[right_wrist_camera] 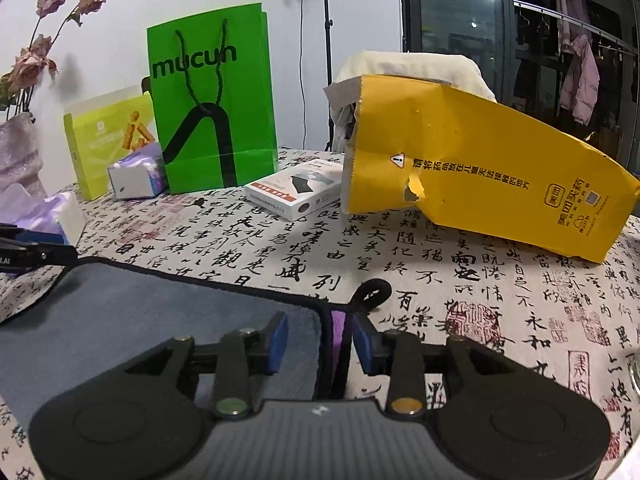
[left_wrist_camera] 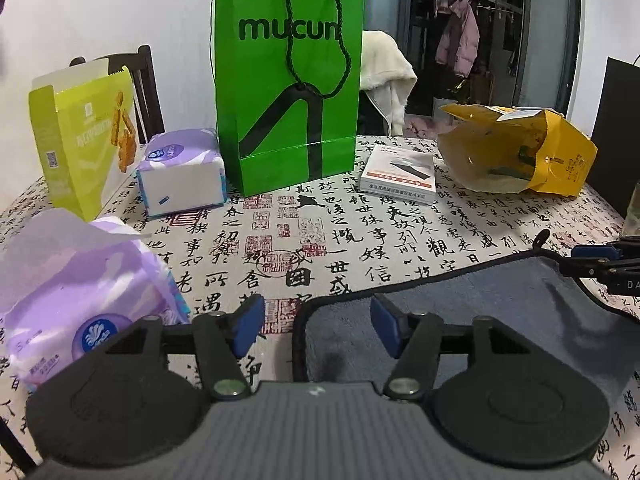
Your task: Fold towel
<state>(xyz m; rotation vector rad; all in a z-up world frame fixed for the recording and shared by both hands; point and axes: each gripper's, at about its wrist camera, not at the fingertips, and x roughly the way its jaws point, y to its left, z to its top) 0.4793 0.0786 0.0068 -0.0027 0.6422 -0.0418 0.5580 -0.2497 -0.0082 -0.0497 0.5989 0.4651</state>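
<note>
1. Towel (left_wrist_camera: pixel 500 312): a grey-blue cloth with dark edging, lying flat on the near part of the table (left_wrist_camera: pixel 360 232), which carries a cloth printed with calligraphy. A small hanging loop (right_wrist_camera: pixel 374 292) sticks out at its far right corner.
2. Left gripper (left_wrist_camera: pixel 316 328): jaws spread, grasping nothing. It straddles the left edge of the towel near the far left corner, with one blue pad over the bare tablecloth and the other over the towel.
3. Right gripper (right_wrist_camera: pixel 320 338): jaws spread, grasping nothing. It straddles the right edge of the towel just near of the loop. A purple strip, possibly a label, shows between the pads.
4. Progress: the visible part of the towel lies flat; whether it is already doubled cannot be told. Neither edge is gripped yet. Judged remaining: close on both edges, lift, fold over, release.
5. Surroundings: green bag (left_wrist_camera: pixel 288 80), yellow bag (right_wrist_camera: pixel 480 168), small white box (right_wrist_camera: pixel 296 192) and tissue packs (left_wrist_camera: pixel 80 300) stand far and left, apart from the towel.
</note>
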